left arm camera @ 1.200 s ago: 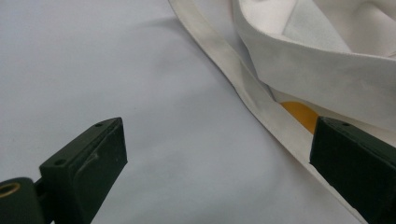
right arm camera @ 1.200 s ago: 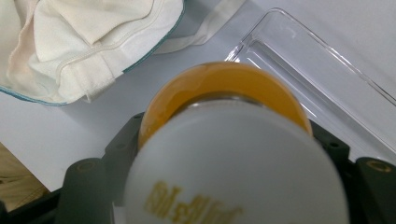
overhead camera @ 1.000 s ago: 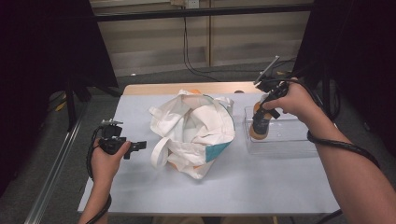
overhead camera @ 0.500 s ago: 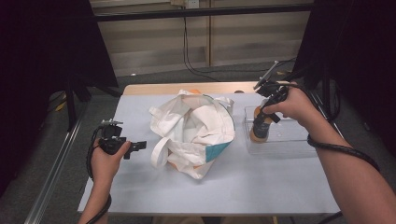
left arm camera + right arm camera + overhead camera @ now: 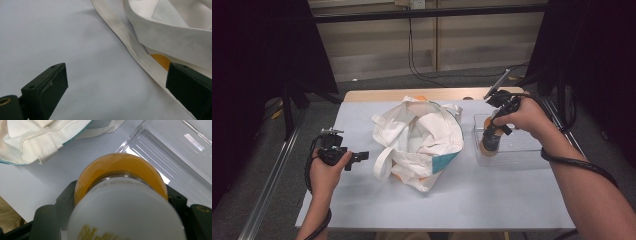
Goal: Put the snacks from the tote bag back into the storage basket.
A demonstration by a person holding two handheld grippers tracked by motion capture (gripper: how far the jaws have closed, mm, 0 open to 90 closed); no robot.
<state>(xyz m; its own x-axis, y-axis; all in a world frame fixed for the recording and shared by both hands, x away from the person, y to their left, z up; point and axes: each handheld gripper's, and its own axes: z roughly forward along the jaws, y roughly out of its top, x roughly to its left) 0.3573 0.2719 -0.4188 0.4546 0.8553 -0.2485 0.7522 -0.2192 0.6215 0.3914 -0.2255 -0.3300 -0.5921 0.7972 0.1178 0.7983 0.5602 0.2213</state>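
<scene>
A white cloth tote bag (image 5: 419, 142) with a teal patch lies crumpled at the table's middle; its strap (image 5: 130, 47) runs across the left gripper view, with an orange patch (image 5: 161, 60) under it. My left gripper (image 5: 357, 157) hovers open just left of the bag, nothing between its jaws. My right gripper (image 5: 490, 140) is shut on an orange bottle (image 5: 120, 173) with a white cap (image 5: 125, 212), held upright over the left end of a clear plastic tray (image 5: 522, 150). Whether the bottle's base touches the tray I cannot tell.
The clear tray (image 5: 180, 157) sits at the table's right side, ridged inside. A pale grey sheet (image 5: 462, 200) covers the table. A metal rail (image 5: 272, 175) runs along the left. Black cables (image 5: 572, 165) trail from both grippers.
My right gripper has lowered the orange bottle a little toward the tray's left end. The left gripper and the bag have stayed put.
</scene>
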